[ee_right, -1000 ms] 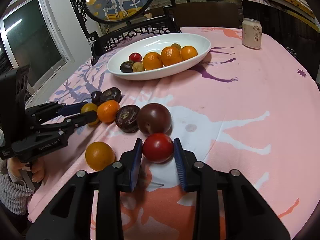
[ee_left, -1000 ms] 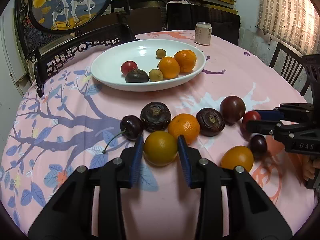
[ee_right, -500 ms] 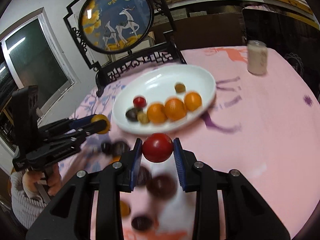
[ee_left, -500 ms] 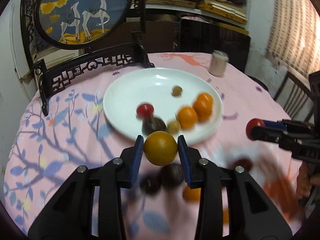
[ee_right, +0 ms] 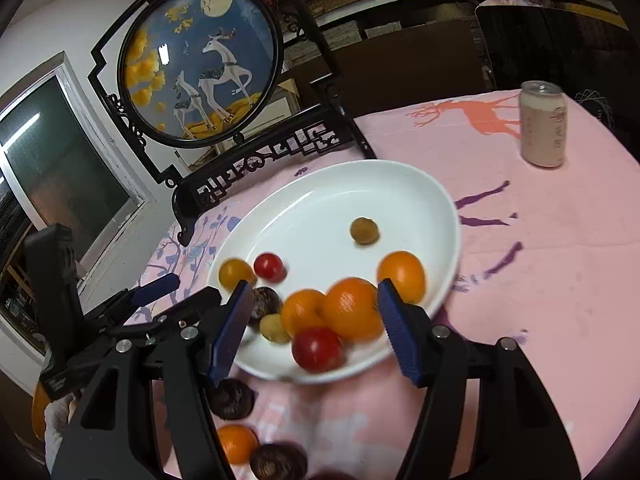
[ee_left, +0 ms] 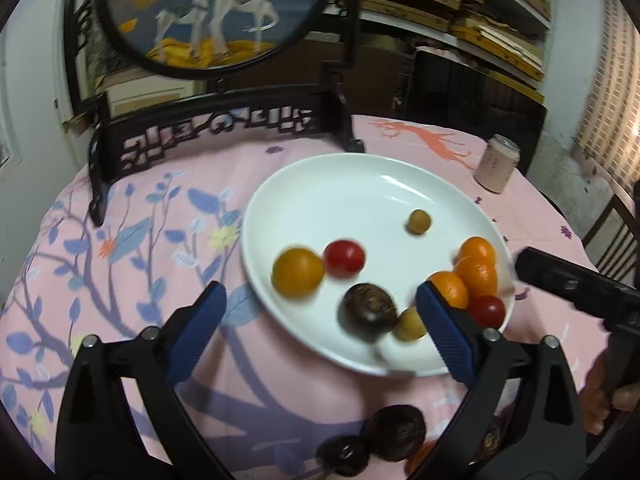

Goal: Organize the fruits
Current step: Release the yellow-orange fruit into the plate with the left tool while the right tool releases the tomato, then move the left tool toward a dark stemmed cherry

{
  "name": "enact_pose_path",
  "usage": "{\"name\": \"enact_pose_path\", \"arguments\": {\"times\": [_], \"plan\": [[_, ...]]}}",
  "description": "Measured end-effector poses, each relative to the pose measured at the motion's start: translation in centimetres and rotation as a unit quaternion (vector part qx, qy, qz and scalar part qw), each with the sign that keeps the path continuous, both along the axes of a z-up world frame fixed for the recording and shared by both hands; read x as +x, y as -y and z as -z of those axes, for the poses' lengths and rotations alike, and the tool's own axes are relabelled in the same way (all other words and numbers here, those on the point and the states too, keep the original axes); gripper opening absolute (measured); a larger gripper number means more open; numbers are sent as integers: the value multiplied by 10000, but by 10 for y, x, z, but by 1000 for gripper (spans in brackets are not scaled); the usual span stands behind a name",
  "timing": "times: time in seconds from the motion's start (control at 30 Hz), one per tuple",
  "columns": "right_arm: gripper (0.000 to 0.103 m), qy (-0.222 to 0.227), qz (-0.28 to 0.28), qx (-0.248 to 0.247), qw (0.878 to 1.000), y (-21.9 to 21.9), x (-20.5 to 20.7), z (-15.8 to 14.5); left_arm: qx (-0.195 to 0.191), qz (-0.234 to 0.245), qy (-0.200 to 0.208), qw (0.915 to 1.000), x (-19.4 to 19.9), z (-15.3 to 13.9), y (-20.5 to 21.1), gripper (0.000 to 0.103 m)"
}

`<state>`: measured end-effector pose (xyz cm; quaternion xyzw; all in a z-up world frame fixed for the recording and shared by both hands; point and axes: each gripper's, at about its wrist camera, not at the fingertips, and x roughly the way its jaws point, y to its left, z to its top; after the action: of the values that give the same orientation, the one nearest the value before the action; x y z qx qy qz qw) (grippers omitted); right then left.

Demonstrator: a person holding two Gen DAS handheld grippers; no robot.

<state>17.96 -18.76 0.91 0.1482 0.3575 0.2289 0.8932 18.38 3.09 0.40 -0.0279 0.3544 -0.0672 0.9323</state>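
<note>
In the left wrist view my left gripper [ee_left: 318, 296] hangs over the near left rim of the white plate [ee_left: 340, 196]. Its jaws are opening wide with nothing pressed between them. A yellow-orange fruit [ee_left: 298, 272], blurred, lies free on the plate beside a red tomato [ee_left: 344, 258]. My right gripper [ee_right: 314, 287] hovers over the plate [ee_right: 320, 208] at its near edge, jaws opening. A blurred red tomato [ee_right: 318, 350] lies loose below them against several oranges [ee_right: 352, 308]. A dark fruit [ee_left: 368, 312] and two small tan fruits also lie in the plate.
Dark fruits [ee_left: 396, 432] and an orange [ee_right: 236, 442] lie on the pink tablecloth in front of the plate. A drink can [ee_right: 544, 124] stands at the back right. A black-framed deer screen [ee_left: 216, 12] stands behind the plate. A hand holds the right gripper's handle at the right edge.
Both grippers rose from the table and moved forward over the plate with their fruit. Both jaws have opened. The yellow-orange fruit and the red tomato now lie loose in the plate.
</note>
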Motion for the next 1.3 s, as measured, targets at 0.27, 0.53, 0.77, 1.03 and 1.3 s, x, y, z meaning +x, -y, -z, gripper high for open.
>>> {"name": "enact_pose_path", "arguments": {"times": [0.27,0.53,0.77,1.03,1.3], "plan": [[89,1,106,88,9999,22,-51,2,223,-127,-107,9996,-39,14,-10,101],[96,-145,464,286,9984,50,-88,15,1019,-112,21,9947,-84,23,-4,101],[96,-341,152,261,9990,42,-105,23,1180,-92,-12,9930,-90,29,-2,101],[96,-501,-89,-7,9987,26,-103,33,1185,15,-283,9926,-81,37,1,101],[85,-249,-183,-762,9966,8,-108,37,1083,80,-373,9934,-80,40,0,101]]}}
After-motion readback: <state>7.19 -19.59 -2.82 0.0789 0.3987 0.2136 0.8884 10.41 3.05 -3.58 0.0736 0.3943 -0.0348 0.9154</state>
